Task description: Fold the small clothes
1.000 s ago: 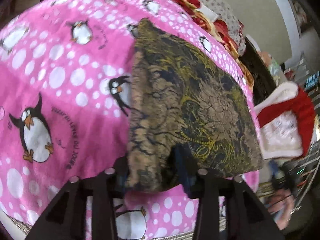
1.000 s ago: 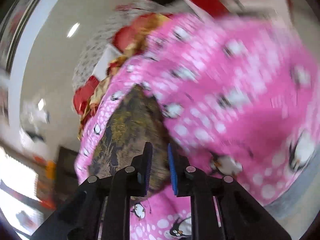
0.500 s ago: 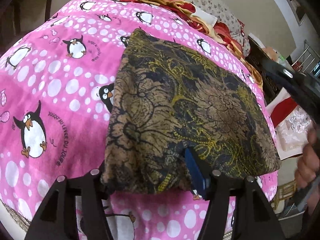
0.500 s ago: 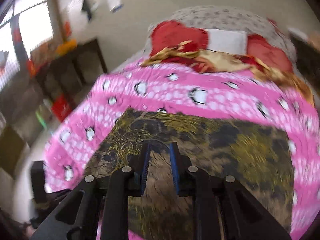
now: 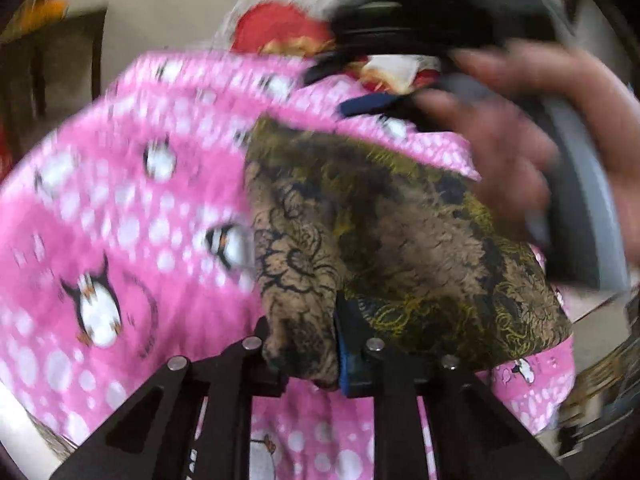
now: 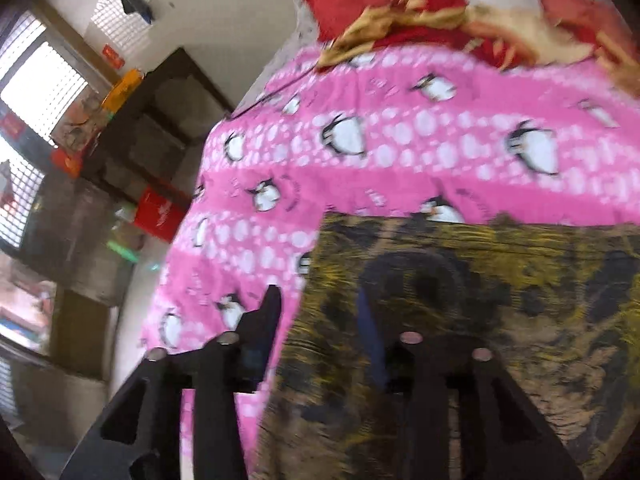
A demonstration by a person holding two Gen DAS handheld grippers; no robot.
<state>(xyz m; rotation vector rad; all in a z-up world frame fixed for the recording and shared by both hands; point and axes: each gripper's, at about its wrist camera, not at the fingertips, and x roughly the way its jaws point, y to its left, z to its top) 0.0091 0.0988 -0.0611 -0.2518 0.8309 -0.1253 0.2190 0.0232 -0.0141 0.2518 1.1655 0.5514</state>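
A brown and yellow patterned cloth lies folded on the pink penguin blanket. My left gripper is shut on the cloth's near edge, which bunches between its jaws. In the right wrist view the same cloth fills the lower right. My right gripper is open, its jaws straddling the cloth's left edge; one finger stands over the blanket, the other over the cloth. The right gripper and the hand holding it show at the upper right of the left wrist view.
Red and gold pillows and bedding lie at the head of the bed. A dark cabinet with red and orange items stands beside the bed, by windows on the left.
My left gripper has closed on the cloth's near edge. My right gripper has opened and come down over the cloth's far left edge.
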